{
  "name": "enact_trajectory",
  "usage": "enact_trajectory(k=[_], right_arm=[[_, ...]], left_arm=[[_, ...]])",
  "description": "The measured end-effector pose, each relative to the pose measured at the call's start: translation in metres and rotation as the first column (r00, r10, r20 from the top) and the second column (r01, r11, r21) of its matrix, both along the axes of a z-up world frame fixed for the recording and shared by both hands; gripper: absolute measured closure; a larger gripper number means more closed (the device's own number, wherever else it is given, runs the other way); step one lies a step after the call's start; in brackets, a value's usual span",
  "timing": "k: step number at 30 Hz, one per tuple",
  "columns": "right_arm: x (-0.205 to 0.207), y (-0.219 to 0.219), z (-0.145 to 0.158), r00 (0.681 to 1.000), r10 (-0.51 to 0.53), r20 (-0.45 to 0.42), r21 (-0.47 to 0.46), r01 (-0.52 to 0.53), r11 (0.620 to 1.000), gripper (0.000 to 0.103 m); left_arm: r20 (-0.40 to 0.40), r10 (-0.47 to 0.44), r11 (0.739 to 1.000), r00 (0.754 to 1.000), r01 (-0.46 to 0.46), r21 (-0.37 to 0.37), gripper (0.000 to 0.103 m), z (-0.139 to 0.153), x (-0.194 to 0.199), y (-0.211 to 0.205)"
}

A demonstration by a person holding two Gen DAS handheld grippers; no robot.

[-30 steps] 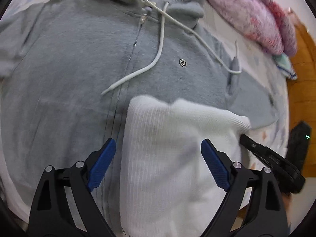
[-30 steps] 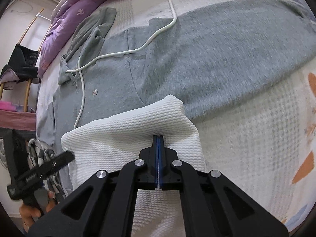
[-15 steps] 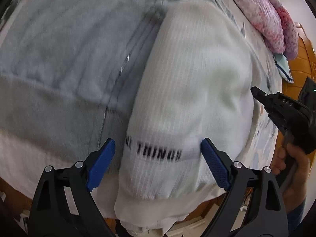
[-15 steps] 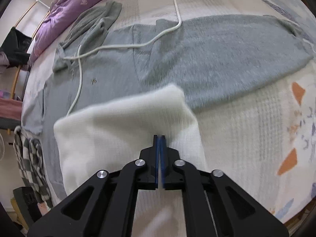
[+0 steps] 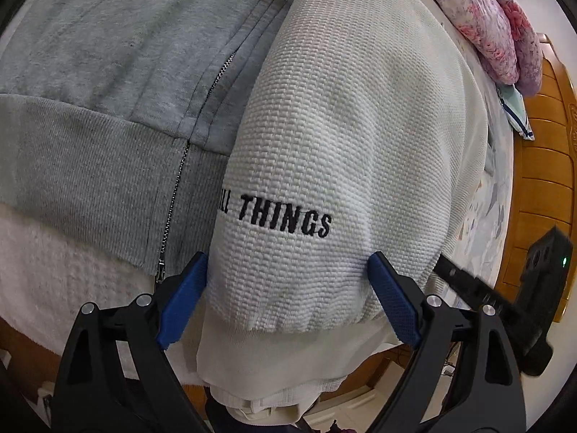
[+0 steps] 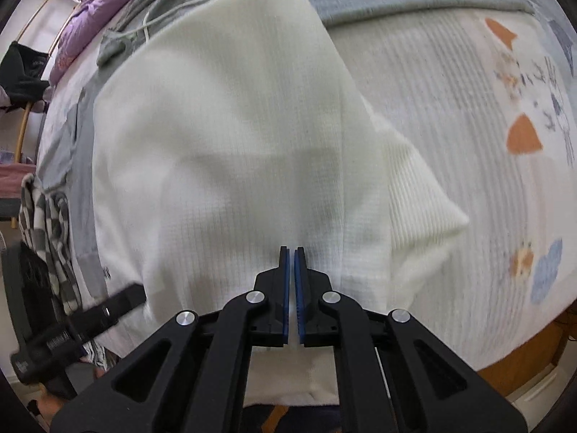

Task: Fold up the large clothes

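A white waffle-knit garment (image 5: 342, 137) with black "ALL THINGS" lettering lies folded on a grey zip hoodie (image 5: 119, 72) spread on the bed; its hem hangs over the bed's front edge. My left gripper (image 5: 288, 288) is open, its blue pads (image 5: 182, 296) either side of the white hem. In the right wrist view the white garment (image 6: 223, 137) fills the middle. My right gripper (image 6: 292, 256) is nearly shut, a thin gap between its pads; whether it pinches the white fabric is unclear. The right gripper also shows in the left wrist view (image 5: 479, 296).
A pink floral quilt (image 5: 494, 29) lies at the far right of the bed by the wooden headboard (image 5: 541, 180). The patterned bedsheet (image 6: 487, 144) stretches right. A purple quilt (image 6: 93, 11) and a checked cloth (image 6: 47, 223) lie to the left.
Both grippers have pulled back toward the bed's front edge, the white garment drawn along over the hoodie. The right gripper's pads have parted slightly.
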State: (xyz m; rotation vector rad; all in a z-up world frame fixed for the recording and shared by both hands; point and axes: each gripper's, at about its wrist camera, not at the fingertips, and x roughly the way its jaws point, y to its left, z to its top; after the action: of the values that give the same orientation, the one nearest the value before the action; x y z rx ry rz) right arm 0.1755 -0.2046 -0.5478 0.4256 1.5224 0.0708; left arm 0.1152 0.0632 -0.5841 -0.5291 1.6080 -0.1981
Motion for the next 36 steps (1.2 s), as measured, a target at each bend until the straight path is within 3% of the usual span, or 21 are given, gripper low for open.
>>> enact_trajectory(k=[19, 28, 32, 33, 35, 36], right_arm=[[-0.036, -0.018, -0.002, 0.993, -0.119, 0.025, 0.089, 0.116, 0.989, 0.1], [-0.054, -0.033, 0.0, 0.974, -0.223, 0.031, 0.178, 0.215, 0.96, 0.1], [-0.058, -0.043, -0.003, 0.953, -0.301, 0.021, 0.254, 0.286, 0.924, 0.1], [-0.06, -0.048, -0.002, 0.944, -0.328, 0.024, 0.274, 0.309, 0.911, 0.099], [-0.073, -0.058, 0.005, 0.911, -0.409, 0.058, 0.342, 0.367, 0.865, 0.083], [-0.079, -0.061, 0.008, 0.896, -0.439, 0.067, 0.354, 0.39, 0.85, 0.061]], left_arm=[[-0.044, 0.068, 0.994, 0.997, -0.071, -0.081, 0.014, -0.01, -0.02, 0.015], [-0.095, 0.03, 0.992, 0.995, -0.041, -0.118, 0.013, -0.014, -0.027, 0.014], [-0.124, 0.001, 0.987, 0.992, -0.021, -0.157, 0.013, -0.019, -0.044, 0.018], [-0.129, -0.014, 0.989, 0.991, -0.006, -0.149, 0.013, -0.021, -0.047, 0.017], [-0.14, -0.068, 0.991, 0.988, 0.051, -0.122, 0.013, -0.028, -0.052, 0.007], [-0.128, -0.085, 0.991, 0.988, 0.071, -0.113, 0.013, -0.029, -0.053, 0.003]])
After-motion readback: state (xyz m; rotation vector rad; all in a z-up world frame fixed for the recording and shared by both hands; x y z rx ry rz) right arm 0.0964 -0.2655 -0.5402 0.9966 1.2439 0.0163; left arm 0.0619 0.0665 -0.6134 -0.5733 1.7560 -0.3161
